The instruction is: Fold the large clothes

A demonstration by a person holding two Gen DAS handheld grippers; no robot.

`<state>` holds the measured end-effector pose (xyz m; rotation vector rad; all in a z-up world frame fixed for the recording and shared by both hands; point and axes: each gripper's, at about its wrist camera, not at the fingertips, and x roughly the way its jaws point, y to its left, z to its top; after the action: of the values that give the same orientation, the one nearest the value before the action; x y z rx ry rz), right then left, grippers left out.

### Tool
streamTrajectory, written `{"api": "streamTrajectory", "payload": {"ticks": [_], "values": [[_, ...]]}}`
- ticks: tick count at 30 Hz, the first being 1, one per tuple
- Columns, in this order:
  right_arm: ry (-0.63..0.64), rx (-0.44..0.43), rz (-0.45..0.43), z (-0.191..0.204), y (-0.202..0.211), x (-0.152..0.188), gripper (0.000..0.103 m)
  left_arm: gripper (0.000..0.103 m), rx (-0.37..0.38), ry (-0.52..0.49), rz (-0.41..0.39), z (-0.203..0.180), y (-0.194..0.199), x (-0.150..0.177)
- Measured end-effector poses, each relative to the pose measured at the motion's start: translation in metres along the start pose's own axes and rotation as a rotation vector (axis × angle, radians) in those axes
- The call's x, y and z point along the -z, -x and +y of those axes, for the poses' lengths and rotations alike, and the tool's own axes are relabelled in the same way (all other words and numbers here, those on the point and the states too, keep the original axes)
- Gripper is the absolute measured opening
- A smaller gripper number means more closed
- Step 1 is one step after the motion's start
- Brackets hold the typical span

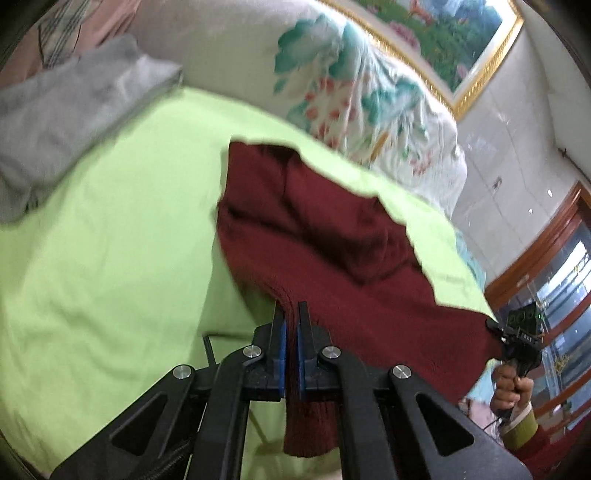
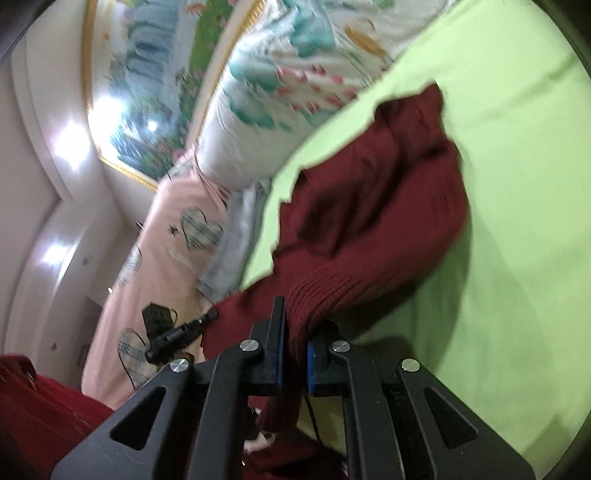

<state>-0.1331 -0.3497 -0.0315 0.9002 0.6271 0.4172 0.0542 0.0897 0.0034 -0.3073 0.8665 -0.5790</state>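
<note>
My left gripper [image 1: 291, 314] pinches the ribbed hem of the dark red sweater [image 1: 332, 236], its blue pads pressed tight on the knit, and my right gripper [image 2: 295, 325] clamps another stretch of that same hem, the cloth bunched between its fingers. The sweater hangs lifted at the hem between my two grips, while its far end lies rumpled on the lime-green sheet [image 1: 110, 240] that covers the bed. Beyond the sweater, a white quilt [image 1: 351, 99] printed with teal and red flowers is heaped along the sheet's far edge. A folded grey garment [image 1: 74, 110] rests on the sheet to the sweater's left, and beside it lies pink bedding with heart prints [image 2: 166, 240]. Above the quilt a gold-framed landscape painting [image 1: 461, 29] hangs on the pale wall, and a wooden-framed cabinet [image 1: 546, 258] stands to the sweater's right.
</note>
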Motion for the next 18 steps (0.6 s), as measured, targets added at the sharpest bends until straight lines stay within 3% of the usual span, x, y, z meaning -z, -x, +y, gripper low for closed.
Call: {"api": "streamTrajectory", "payload": {"ticks": [3,8,13,18], "values": [[0.000,-0.009,-0.046,0.000,-0.008,-0.033,0.009,0.002,0.015,0.013,-0.061,-0.005,-0.010,-0.033],[0.018,0.053,-0.090,-0.012,-0.038,-0.095,0.009,0.002,-0.004,0.013,-0.101,-0.019,-0.050,-0.088],[0.012,0.161,-0.076,-0.037,-0.079,-0.157,0.009,0.002,-0.067,0.029,-0.084,-0.020,-0.111,-0.137],[-0.041,0.245,-0.047,-0.078,-0.116,-0.196,0.009,0.002,-0.144,0.086,-0.023,0.005,-0.175,-0.166]]}}
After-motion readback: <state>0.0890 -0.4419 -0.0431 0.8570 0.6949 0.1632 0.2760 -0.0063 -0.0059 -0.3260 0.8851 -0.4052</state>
